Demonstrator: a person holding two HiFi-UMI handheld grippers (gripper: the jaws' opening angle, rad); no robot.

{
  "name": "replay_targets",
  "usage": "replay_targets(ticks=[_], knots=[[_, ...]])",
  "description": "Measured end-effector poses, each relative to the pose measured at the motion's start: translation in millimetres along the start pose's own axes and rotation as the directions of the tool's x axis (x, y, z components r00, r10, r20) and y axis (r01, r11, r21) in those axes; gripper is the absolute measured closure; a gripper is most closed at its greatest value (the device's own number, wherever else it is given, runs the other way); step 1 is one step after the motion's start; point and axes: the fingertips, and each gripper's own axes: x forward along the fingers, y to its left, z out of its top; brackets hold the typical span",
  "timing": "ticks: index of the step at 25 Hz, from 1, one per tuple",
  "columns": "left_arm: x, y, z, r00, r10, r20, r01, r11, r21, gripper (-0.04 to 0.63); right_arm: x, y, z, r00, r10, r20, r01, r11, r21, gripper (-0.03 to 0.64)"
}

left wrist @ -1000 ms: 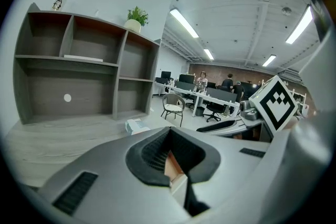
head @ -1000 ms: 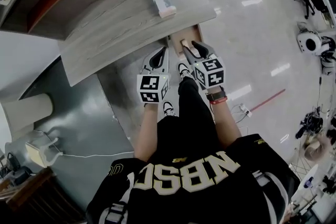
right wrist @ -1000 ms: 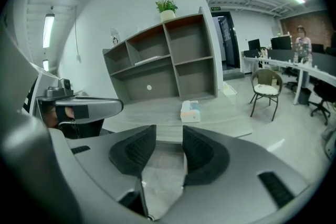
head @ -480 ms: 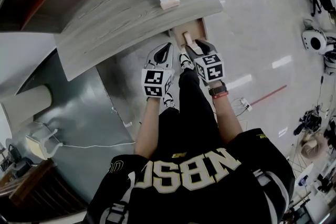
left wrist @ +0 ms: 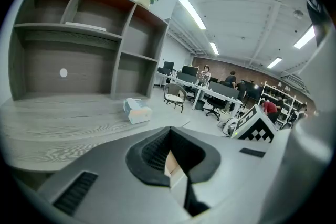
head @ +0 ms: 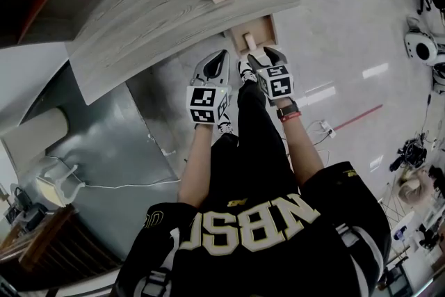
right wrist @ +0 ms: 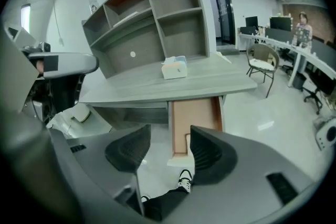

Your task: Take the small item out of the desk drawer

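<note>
The right claw (head: 266,54), its jaws just opened wider and empty, sits at 6 o'clock of the open drawer (head: 264,30); the left claw (head: 222,53) is closed.

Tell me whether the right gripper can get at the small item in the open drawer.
Probably yes: the drawer stands open, nothing covers the small item, and the right gripper hangs over the drawer's front, its jaws just opened, nothing between them.

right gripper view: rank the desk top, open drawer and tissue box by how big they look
1. desk top
2. open drawer, which is nearer the camera, so its size is flattered
3. tissue box
</note>
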Motion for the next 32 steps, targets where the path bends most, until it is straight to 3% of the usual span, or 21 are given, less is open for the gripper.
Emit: replay_targets(ticks=[12, 32], knots=[[16.6, 7.3, -22.4, 0.998, -0.009, -0.057, 0.008, 1.000, -0.015, 0.589, 59.1, -34.2, -57.9, 0.991, -0.028, -0.133, 0.036, 0.998, 0.056, 0.373], [40.6, 37.6, -58.4, 0.993, 0.022, -0.114, -0.029, 0.998, -0.057, 0.589, 144.9, -56.6, -87.2, 0.969, -0.007, -0.246, 0.005, 1.000, -0.010, 0.360]])
